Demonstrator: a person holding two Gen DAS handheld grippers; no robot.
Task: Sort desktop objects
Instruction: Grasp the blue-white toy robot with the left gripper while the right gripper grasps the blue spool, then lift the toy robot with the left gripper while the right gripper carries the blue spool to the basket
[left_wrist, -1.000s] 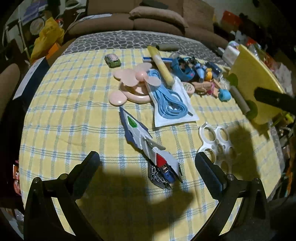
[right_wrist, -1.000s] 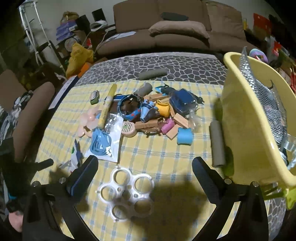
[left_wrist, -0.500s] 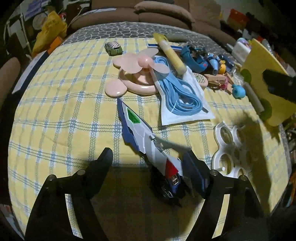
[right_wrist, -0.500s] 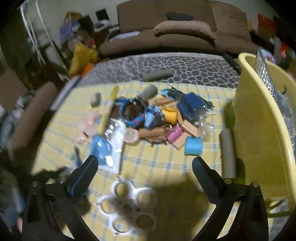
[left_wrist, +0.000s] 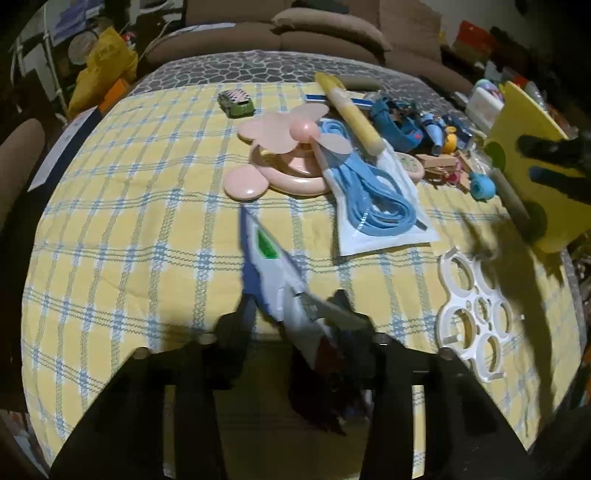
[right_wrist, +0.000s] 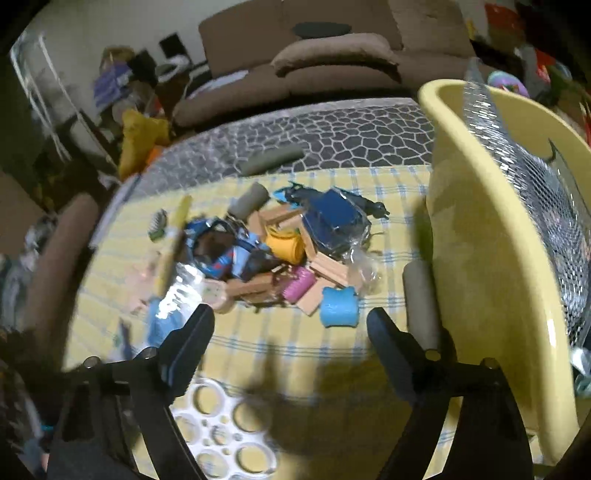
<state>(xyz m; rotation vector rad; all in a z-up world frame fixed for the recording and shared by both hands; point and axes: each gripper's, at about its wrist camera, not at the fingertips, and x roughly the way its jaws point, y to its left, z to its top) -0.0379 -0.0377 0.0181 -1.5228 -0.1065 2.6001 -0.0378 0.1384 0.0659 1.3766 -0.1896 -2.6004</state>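
The left gripper (left_wrist: 295, 314) has its jaws drawn in close about the rear body of the toy spaceship (left_wrist: 275, 273), which lies on the yellow checked tablecloth (left_wrist: 129, 221) with its blue-and-white nose pointing away toward the pink fan (left_wrist: 284, 155). Motion blur hides the contact; whether both pads actually bear on the toy cannot be confirmed. The right gripper (right_wrist: 290, 332) is wide open and holds nothing, hovering above the white ring tray (right_wrist: 221, 424), with the yellow basin (right_wrist: 491, 240) to its right and the heap of small toys (right_wrist: 288, 247) ahead. Assessment of the spaceship: it appears to be rigid moulded plastic, light, with a smooth, somewhat slippery finish and thin fins and a long nose that could snap or lever out of a grip. The thicker rear fuselage, where the jaws now stand, looks the soundest place to take hold; the long overhanging nose may tip the toy downward once lifted.
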